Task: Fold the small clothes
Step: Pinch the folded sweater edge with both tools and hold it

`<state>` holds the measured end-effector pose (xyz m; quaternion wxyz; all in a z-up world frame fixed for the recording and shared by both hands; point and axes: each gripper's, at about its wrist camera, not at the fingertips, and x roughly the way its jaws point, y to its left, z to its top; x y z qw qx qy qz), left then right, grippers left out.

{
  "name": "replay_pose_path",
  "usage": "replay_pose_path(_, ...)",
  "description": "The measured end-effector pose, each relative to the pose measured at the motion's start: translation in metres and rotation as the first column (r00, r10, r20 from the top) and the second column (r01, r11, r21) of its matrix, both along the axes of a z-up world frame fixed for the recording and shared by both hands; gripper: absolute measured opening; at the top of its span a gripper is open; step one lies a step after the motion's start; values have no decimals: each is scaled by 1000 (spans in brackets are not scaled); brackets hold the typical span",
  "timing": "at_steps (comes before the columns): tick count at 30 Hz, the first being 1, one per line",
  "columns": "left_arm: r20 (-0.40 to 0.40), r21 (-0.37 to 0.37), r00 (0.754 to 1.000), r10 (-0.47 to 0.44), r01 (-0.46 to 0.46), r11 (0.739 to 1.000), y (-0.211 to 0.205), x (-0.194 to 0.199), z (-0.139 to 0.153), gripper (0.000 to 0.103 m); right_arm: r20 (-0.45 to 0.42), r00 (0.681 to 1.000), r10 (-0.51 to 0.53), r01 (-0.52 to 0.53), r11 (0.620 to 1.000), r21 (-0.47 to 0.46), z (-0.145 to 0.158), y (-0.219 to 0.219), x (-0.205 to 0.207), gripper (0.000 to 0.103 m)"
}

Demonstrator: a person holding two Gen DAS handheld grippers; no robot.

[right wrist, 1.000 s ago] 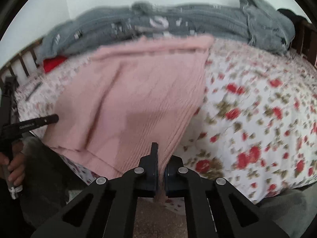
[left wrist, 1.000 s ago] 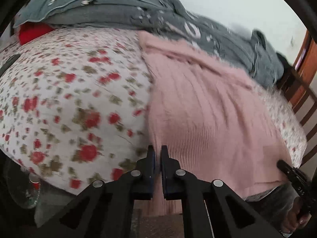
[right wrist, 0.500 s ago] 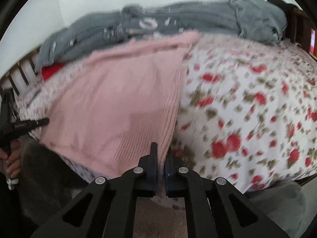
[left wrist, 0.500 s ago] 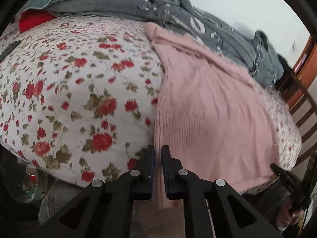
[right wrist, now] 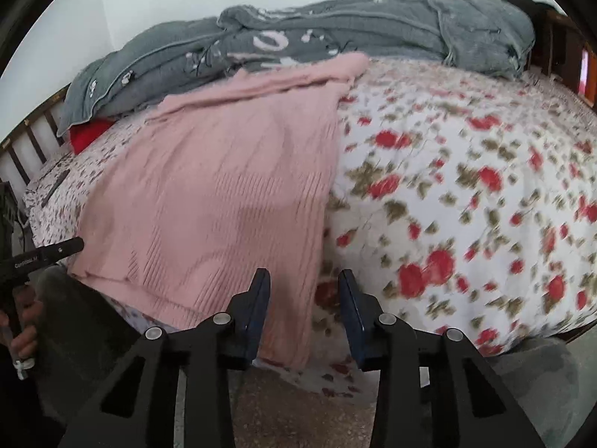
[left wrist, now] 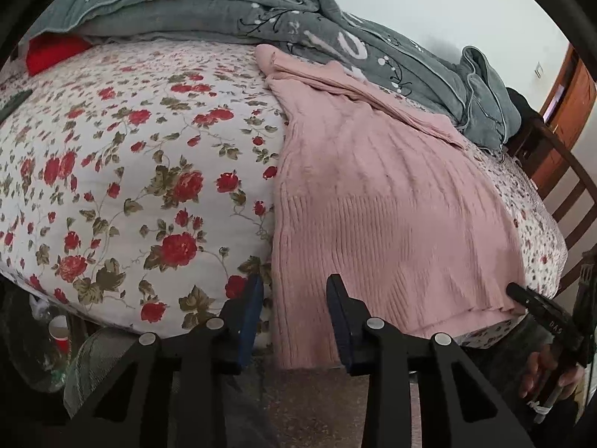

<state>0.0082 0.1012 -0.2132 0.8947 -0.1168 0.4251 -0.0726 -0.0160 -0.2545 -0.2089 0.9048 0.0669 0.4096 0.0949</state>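
A pink knitted garment (left wrist: 380,205) lies spread flat on the bed, its lower hem hanging over the near edge; it also shows in the right wrist view (right wrist: 224,194). My left gripper (left wrist: 294,291) is open, its jaws either side of the garment's lower left corner, not holding it. My right gripper (right wrist: 304,283) is open at the garment's lower right corner, empty. Each gripper shows in the other's view at the far corner, the right one (left wrist: 541,313) and the left one (right wrist: 41,255).
The bed has a white cover with red roses (left wrist: 123,171). A grey blanket (left wrist: 224,11) is bunched along the far side, with a red item (left wrist: 52,50) at its end. Wooden bed rails (left wrist: 571,186) stand at one side. Speckled floor (right wrist: 298,410) lies below.
Both grippers were shut on the garment's lower corners and have opened and let go. The garment now lies flat on the bed with its hem over the edge.
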Motion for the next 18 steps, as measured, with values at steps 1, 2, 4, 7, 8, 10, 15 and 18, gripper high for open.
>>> replay_pose_path(1, 9, 11, 1000, 3, -3, 1000, -1, -1, -1, 30, 18, 1000, -13, 13, 1000, -8, 0, 0, -2, 38)
replay_pose_path(2, 16, 20, 1000, 1, -1, 1000, -2, -2, -1, 29, 39, 999, -24, 25, 999, -23, -1, 1, -3, 38)
replay_pose_path(4, 21, 25, 1000, -11, 10, 1000, -2, -3, -1, 29, 57, 998, -34, 36, 998, -45, -4, 1, -4, 36)
replay_pose_path(7, 24, 23, 1000, -17, 17, 1000, -2, -2, -1, 29, 64, 998, -27, 30, 998, -54, -5, 1, -5, 34)
replay_pose_path(8, 26, 19, 1000, -16, 15, 1000, -2, -2, -1, 29, 63, 998, -25, 28, 998, -54, -5, 1, -5, 34)
replay_pose_path(10, 31, 2, 999, -8, 8, 1000, 0, -3, -1, 29, 65, 998, -24, 27, 999, -38, -5, -2, -4, 34)
replay_pose_path(15, 39, -8, 999, -1, 1, 1000, 2, -6, -3, 29, 80, 996, -39, 43, 998, -45, -6, 1, -6, 34)
replay_pose_path(18, 35, -16, 999, -25, 26, 1000, 1, -7, -3, 25, 98, 994, -39, 49, 994, -99, -7, 9, -7, 34)
